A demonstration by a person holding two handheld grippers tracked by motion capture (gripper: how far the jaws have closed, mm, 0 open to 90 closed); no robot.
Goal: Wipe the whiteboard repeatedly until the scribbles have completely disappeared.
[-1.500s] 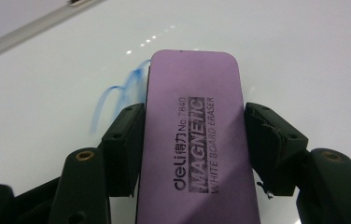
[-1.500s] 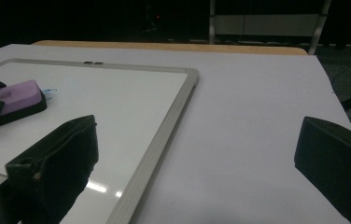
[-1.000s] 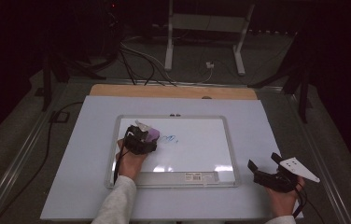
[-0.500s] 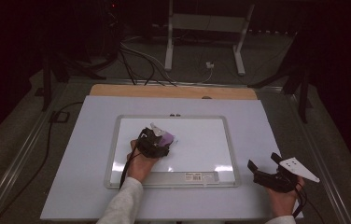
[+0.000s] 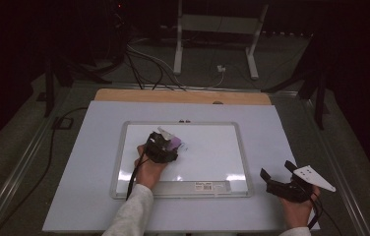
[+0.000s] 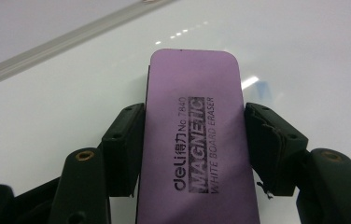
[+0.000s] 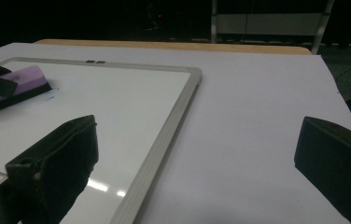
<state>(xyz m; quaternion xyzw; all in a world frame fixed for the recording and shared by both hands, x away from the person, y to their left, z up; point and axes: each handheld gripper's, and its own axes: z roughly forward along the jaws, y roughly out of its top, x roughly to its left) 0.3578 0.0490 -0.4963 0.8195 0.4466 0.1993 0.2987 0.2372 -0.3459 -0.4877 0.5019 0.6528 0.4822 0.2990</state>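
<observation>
From the high view the left gripper [image 5: 169, 145] presses a purple magnetic eraser [image 5: 174, 144] mid-whiteboard [image 5: 212, 162], seemingly mid-wipe; its own view shows fingers [image 6: 123, 147] clamping it, faint blue smudge [image 6: 263, 87] at two o'clock next; right gripper [image 7: 197, 163] idles, gaping empty.

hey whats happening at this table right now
A person is wiping a whiteboard with a purple eraser clamped in the left gripper, near the board's middle. A faint blue smudge lies beside the eraser. The right gripper rests open on the table, off the board's right edge.
</observation>
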